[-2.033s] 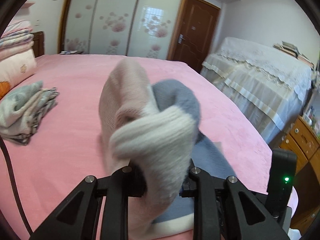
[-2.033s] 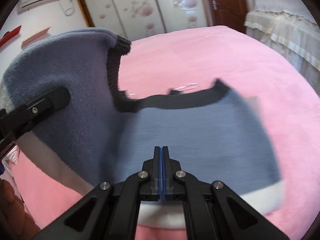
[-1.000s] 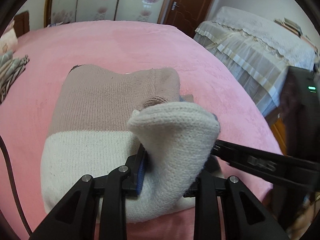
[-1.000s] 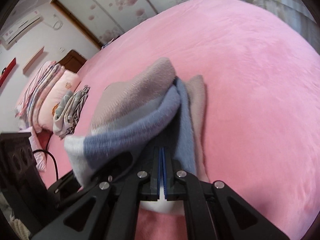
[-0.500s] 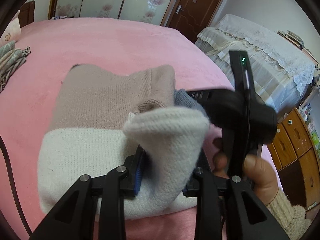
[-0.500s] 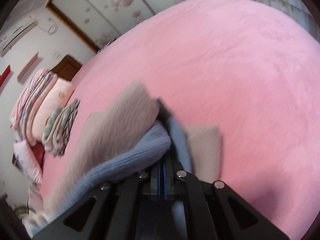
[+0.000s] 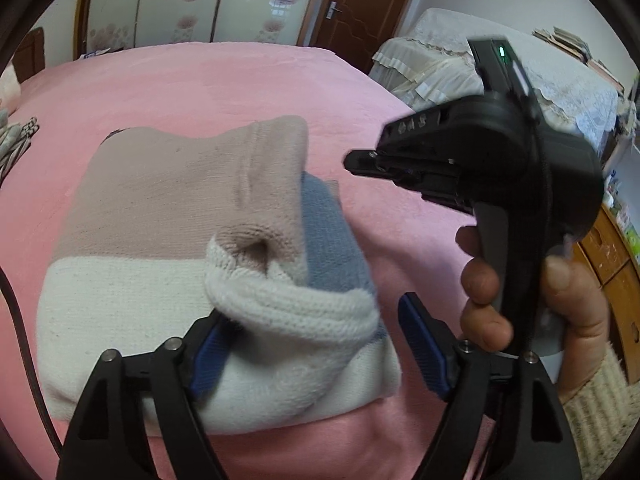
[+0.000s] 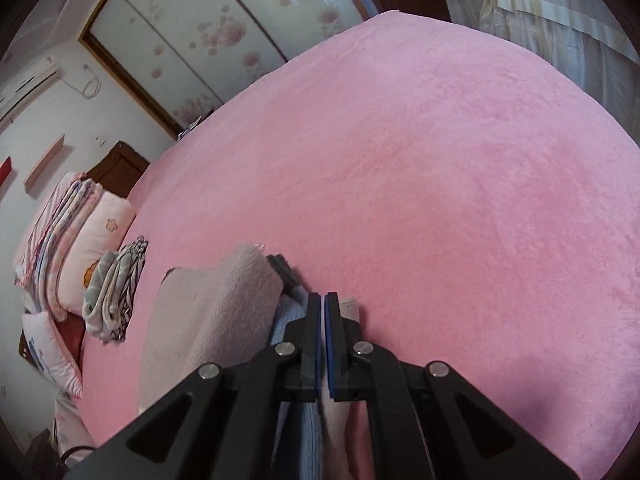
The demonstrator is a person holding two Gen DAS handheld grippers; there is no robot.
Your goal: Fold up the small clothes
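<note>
The left hand-held gripper (image 7: 316,344) has spread, dropping the folded sweater (image 7: 180,248) onto the bed (image 7: 200,80); the right hand-held gripper (image 8: 322,308), pressed together, has lifted clear.

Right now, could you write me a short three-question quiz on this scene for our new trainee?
1. True or false: the left gripper is clamped shut on the sweater.
2. Multiple choice: the bed cover under the sweater is A) blue, B) pink, C) white.
3. Fill in: the right gripper is held above the sweater with its fingers nearly ____.

Key
1. False: its jaws stand wide apart, with the raised white hem between them.
2. B.
3. Closed: only a thin slit shows between the blue pads, with nothing in it.
</note>
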